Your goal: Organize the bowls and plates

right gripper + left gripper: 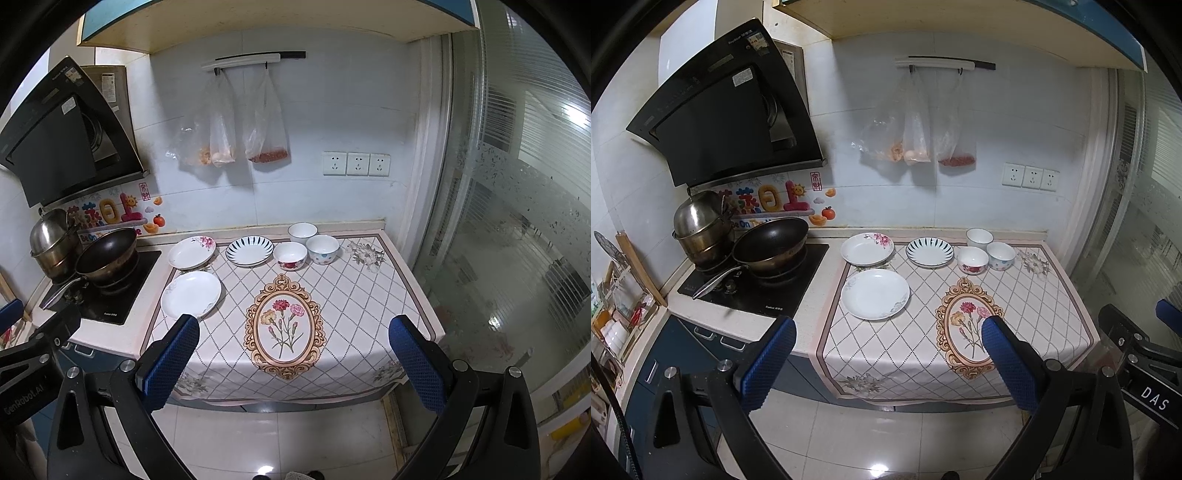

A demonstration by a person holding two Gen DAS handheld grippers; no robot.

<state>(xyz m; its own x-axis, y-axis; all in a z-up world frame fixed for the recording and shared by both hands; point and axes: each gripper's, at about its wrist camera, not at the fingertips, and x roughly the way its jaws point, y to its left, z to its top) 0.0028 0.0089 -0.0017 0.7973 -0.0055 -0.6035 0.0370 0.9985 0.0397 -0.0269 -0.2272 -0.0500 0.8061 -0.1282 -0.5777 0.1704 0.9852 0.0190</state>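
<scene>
I judge nothing is begun: both tools hang back from the counter. My left gripper (888, 325) and right gripper (293, 323) are spread wide and empty. Three plates sit centre-left: plain plate (874, 293), flowered plate (867, 249), striped plate (929, 252). Three bowls (973, 259) cluster upper right of them. Next I must pick one plate and reach forward. The cloth (1015, 295) has open room in front; the pan (771, 240) crowds the left edge.
</scene>
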